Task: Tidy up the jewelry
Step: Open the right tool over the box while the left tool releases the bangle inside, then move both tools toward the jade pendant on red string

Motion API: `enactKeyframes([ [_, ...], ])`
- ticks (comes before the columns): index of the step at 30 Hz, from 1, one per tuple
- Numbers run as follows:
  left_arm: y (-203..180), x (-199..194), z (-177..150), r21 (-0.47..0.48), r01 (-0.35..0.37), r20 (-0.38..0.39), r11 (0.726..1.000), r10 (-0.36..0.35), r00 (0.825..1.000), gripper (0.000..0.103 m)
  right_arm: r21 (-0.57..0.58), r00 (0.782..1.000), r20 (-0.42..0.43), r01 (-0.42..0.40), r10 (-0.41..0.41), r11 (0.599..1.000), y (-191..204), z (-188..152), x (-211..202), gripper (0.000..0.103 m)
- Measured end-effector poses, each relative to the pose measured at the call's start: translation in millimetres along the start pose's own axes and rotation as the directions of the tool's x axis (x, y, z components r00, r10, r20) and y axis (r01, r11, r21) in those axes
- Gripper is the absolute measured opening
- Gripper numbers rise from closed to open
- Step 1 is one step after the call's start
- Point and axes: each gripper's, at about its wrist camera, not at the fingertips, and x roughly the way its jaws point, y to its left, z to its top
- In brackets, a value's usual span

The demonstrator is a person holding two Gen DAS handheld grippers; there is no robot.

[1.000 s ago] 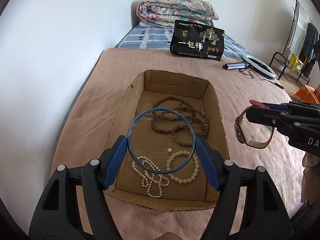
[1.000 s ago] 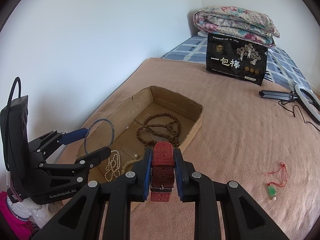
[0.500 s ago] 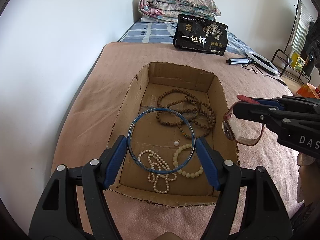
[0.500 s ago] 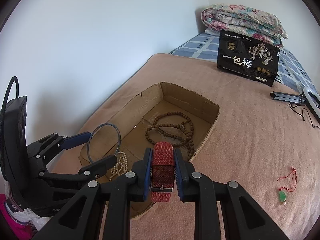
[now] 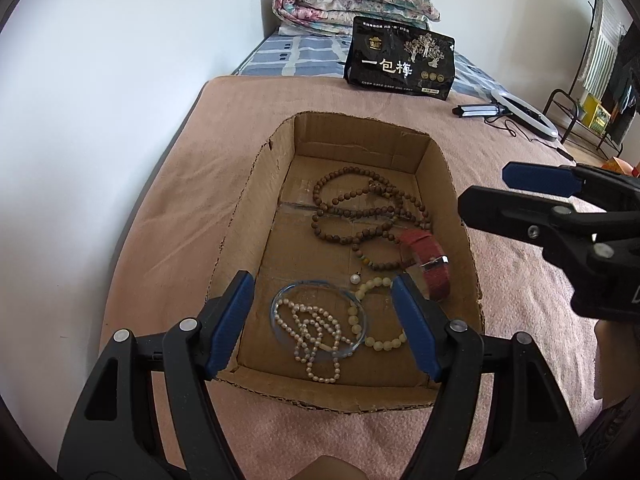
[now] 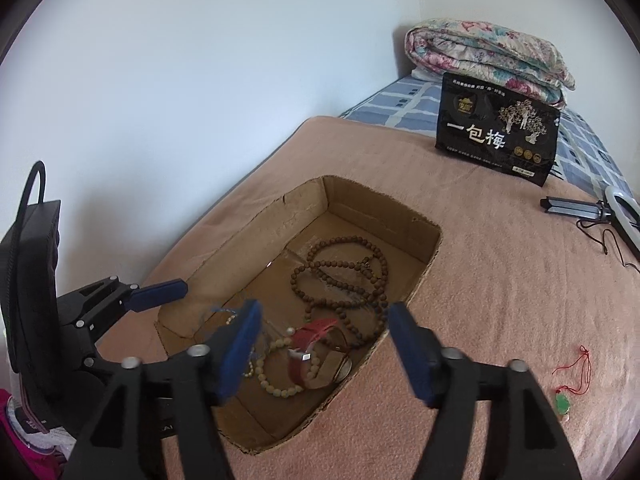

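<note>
The left hand-held gripper (image 5: pixel 324 312) gapes wide and empty over the near end of the box (image 5: pixel 256 208) on the bed (image 5: pixel 168 220). Inside lie a bangle (image 5: pixel 280 296), pearls (image 5: pixel 312 328), brown beads (image 5: pixel 360 208) and a red watch (image 5: pixel 434 258) at right. The right hand-held gripper (image 6: pixel 324 344) is wide open, holding nothing. A green pendant (image 6: pixel 562 402) lies on the bed, far right.

Home bedroom: bed (image 5: pixel 360 120), folded quilt (image 5: pixel 356 4).

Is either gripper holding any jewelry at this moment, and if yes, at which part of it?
Nothing is held. The left gripper and right gripper are both open and empty; the blue bangle and red watch lie inside the cardboard box.
</note>
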Motion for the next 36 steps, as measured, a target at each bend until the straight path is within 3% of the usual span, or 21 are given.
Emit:
enactKeyframes([
  [5, -1.1, -0.2, 0.7, -0.002, 0.001, 0.001, 1.000, -0.001, 1.000, 0.074, 0.017, 1.000, -0.003, 0.006, -0.006, 1.000, -5.8, -0.1, -1.3, 0.080],
  [20, -22.1, -9.6, 13.3, 0.013, 0.022, 0.044, 1.000, -0.023, 0.999, 0.074, 0.047, 0.999, 0.011, 0.031, -0.032, 0.998, -30.5, -3.0, -23.1, 0.083],
  [36, -77.1, -15.8, 32.6, 0.070, 0.099, 0.076, 0.993, -0.104, 0.992, 0.074, 0.156, 0.996, -0.001, 0.083, -0.084, 0.984, -110.9, -12.8, -55.7, 0.083],
])
